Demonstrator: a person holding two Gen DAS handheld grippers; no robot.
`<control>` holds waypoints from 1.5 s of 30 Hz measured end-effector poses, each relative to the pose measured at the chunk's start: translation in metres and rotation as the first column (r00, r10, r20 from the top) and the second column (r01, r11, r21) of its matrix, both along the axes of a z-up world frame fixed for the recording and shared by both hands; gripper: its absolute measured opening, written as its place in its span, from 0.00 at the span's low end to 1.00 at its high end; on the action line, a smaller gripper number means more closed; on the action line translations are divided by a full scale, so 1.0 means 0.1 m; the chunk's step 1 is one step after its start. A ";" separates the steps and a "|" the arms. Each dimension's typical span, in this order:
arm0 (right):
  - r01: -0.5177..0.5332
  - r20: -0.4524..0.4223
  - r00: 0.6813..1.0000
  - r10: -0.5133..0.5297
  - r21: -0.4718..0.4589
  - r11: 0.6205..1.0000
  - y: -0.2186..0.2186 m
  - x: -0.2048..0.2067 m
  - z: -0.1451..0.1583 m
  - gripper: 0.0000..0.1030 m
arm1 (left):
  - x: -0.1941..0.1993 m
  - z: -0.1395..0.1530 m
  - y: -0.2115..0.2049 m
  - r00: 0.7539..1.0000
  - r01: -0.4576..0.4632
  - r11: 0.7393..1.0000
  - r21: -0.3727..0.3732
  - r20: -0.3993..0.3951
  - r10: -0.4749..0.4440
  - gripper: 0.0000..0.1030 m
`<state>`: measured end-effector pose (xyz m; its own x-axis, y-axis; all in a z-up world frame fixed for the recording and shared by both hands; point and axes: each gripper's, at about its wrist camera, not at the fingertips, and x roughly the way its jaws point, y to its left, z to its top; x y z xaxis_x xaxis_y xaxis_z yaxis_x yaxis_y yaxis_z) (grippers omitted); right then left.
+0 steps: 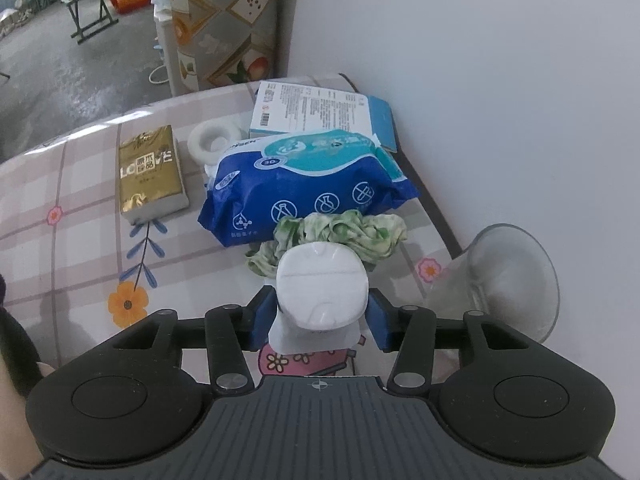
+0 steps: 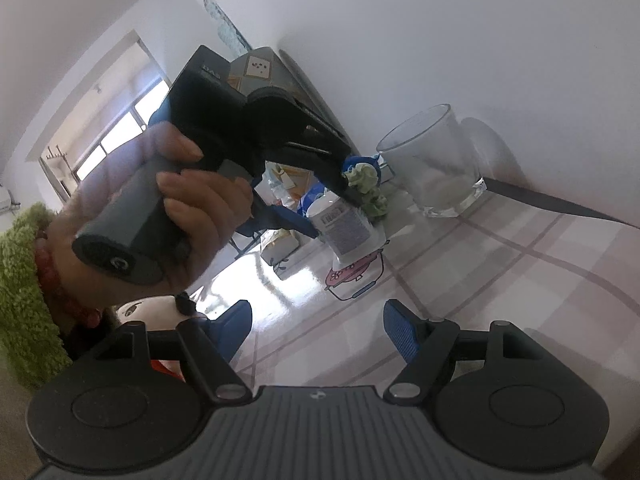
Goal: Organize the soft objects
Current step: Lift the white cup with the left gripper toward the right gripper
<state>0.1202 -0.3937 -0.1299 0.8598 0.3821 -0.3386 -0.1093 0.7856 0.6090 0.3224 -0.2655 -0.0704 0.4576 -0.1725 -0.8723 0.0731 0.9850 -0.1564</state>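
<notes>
My left gripper [image 1: 322, 312] is shut on a white soft pack [image 1: 322, 288] and holds it just above the table, close to a green scrunchie [image 1: 340, 236]. Behind the scrunchie lies a blue wet-wipes pack [image 1: 304, 192]. A gold tissue pack [image 1: 150, 176] lies to the left, with a white tape roll [image 1: 212, 140] behind it. In the right wrist view the left gripper holds the white pack [image 2: 344, 228] beside the scrunchie [image 2: 366, 188]. My right gripper [image 2: 318, 334] is open and empty above the tablecloth.
A clear glass [image 1: 508, 276] stands at the right by the wall, also in the right wrist view [image 2: 432, 164]. A white and blue box [image 1: 320, 110] lies at the back. The plaid tablecloth [image 1: 72, 240] ends at the far edge, with floor and a stool [image 1: 90, 12] beyond.
</notes>
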 end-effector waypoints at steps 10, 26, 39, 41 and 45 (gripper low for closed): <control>0.010 0.011 1.000 -0.010 0.025 1.000 -0.05 -0.06 0.00 0.72 | -0.23 0.04 0.20 0.997 0.000 0.999 -0.047 -0.082 -0.004 0.44; -0.034 -0.073 0.997 0.033 -0.010 0.999 0.07 -0.56 0.09 0.72 | -0.95 -0.06 0.98 0.981 -0.052 0.934 -0.354 -0.194 -0.019 0.44; -0.118 -0.039 0.992 0.116 -0.051 0.992 0.16 -0.36 0.27 0.73 | -1.15 -0.22 1.48 0.981 -0.120 0.853 -0.508 -0.195 0.022 0.44; -0.156 -0.022 0.988 0.154 -0.090 0.984 0.22 -0.24 0.28 0.73 | -1.16 -0.25 1.51 0.981 -0.125 0.844 -0.522 -0.192 0.027 0.44; -0.230 -0.029 0.973 0.231 -0.261 0.938 0.45 0.03 0.28 0.73 | -1.16 -0.27 1.54 0.980 -0.134 0.835 -0.533 -0.197 0.032 0.44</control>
<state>0.1231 -0.3482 -0.1015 0.7593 0.4687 -0.4515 -0.3073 0.8698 0.3861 0.2061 -0.1112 -0.0976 0.3423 -0.6082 -0.7162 -0.0837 0.7395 -0.6680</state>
